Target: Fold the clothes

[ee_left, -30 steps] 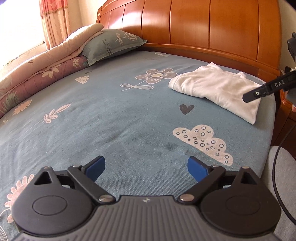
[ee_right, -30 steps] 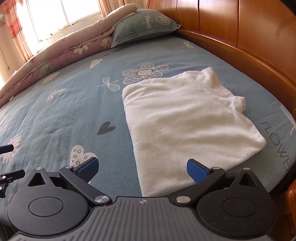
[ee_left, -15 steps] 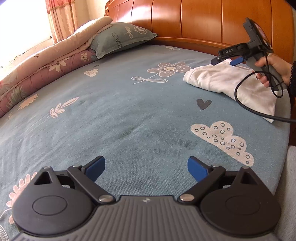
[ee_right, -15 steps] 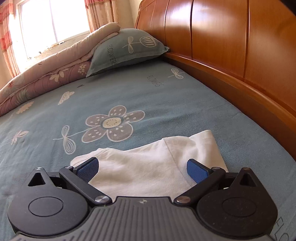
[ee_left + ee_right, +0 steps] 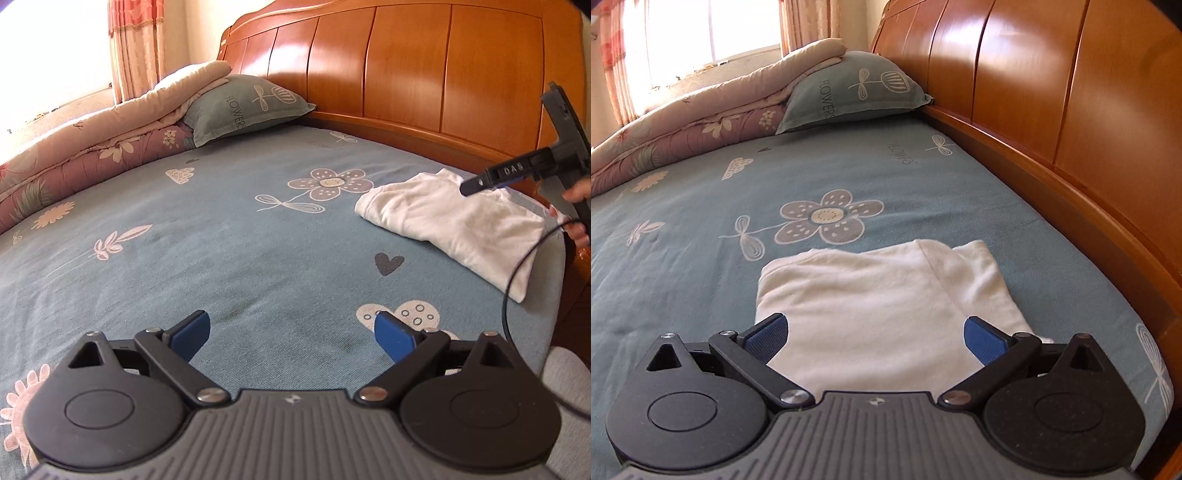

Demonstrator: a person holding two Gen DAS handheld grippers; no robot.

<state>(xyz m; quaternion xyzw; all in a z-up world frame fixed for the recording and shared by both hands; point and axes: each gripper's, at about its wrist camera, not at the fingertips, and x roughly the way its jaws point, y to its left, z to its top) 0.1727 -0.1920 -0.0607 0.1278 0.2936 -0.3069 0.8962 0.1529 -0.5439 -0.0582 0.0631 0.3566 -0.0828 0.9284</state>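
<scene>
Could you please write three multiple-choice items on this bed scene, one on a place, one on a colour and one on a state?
1. Where does the folded white garment lie on the blue-grey patterned bedsheet?
A. on the pillow
B. near the wooden headboard
C. on the rolled quilt

2. What colour are the pads of the right gripper?
A. blue
B. red
C. white

3. How does the left gripper stand?
A. shut on the garment
B. shut on the sheet
C. open, holding nothing

Answers: 1 B, the garment lies beside the headboard rail; 2 A, both pads show blue; 3 C, its jaws are spread wide over bare sheet.
</scene>
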